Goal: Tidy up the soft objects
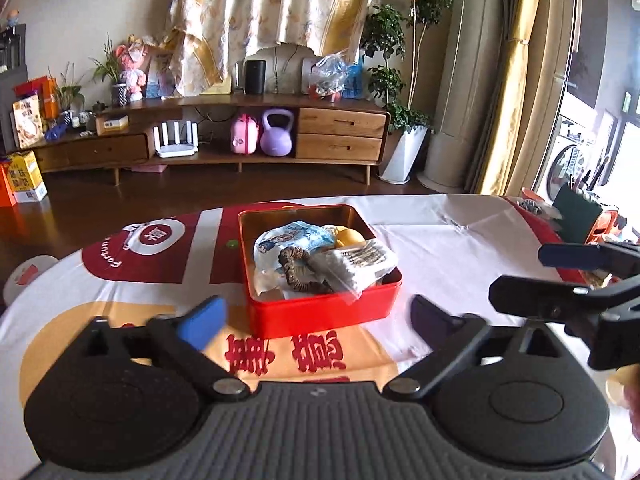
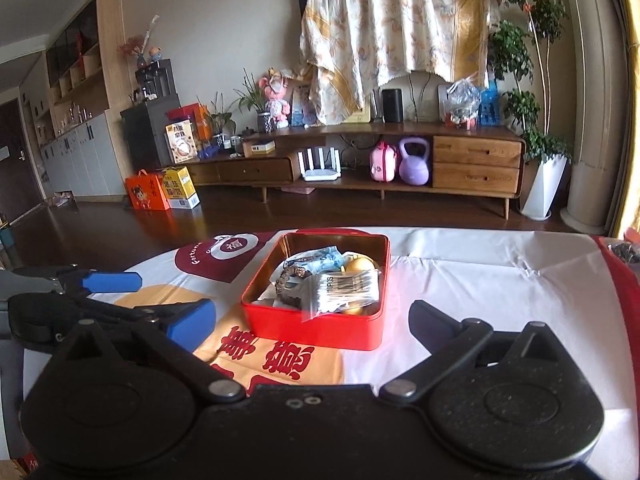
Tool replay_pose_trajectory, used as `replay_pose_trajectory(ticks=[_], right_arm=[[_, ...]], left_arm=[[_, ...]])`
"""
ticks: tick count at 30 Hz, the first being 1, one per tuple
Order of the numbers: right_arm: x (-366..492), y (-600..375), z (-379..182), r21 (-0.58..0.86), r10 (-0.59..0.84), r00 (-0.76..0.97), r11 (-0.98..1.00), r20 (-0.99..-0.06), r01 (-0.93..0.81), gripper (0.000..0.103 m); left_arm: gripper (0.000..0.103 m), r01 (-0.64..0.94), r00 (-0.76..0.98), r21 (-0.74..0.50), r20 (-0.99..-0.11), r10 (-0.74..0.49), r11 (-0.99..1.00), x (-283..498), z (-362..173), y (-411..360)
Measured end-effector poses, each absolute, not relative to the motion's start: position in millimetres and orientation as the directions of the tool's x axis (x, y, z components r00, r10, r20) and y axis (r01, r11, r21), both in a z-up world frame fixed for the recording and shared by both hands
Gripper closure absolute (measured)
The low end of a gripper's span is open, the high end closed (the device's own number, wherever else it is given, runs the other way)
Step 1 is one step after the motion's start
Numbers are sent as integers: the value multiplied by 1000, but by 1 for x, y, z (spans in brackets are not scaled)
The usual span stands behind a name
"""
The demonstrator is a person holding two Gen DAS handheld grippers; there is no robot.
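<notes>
A red tin box (image 1: 320, 312) (image 2: 316, 328) stands on the table with soft things piled inside. On top lies a clear bag of cotton swabs (image 1: 360, 266) (image 2: 348, 288), beside a brown scrunchie (image 1: 298, 272) (image 2: 290, 280), a blue-printed packet (image 1: 292, 238) (image 2: 324, 260) and a yellow round thing (image 1: 350, 236) (image 2: 360, 265). My left gripper (image 1: 316, 318) hangs open just short of the box, nothing between its fingers. My right gripper (image 2: 312, 320) is open too, empty, in front of the box. Each gripper shows at the edge of the other's view.
The table wears a white cloth (image 1: 460, 240) with red and orange prints. Small items sit at its far right edge (image 1: 532, 204). Behind it are dark floor, a wooden TV cabinet (image 1: 240, 136) and a potted plant (image 1: 404, 152).
</notes>
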State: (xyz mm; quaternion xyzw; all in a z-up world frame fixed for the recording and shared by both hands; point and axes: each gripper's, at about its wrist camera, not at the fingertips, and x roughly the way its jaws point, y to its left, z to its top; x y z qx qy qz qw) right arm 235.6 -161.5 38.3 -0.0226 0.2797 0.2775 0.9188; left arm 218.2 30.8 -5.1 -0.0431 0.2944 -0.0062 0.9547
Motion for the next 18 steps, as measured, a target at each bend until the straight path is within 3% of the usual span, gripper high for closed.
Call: replay_pose_trajectory(ticks=[18], right_arm=[[180,-176,40,132,511,715,846,-477,-517,0]], left_arm=[[0,-1,871,-51,-491,-24,999,152,7,13]])
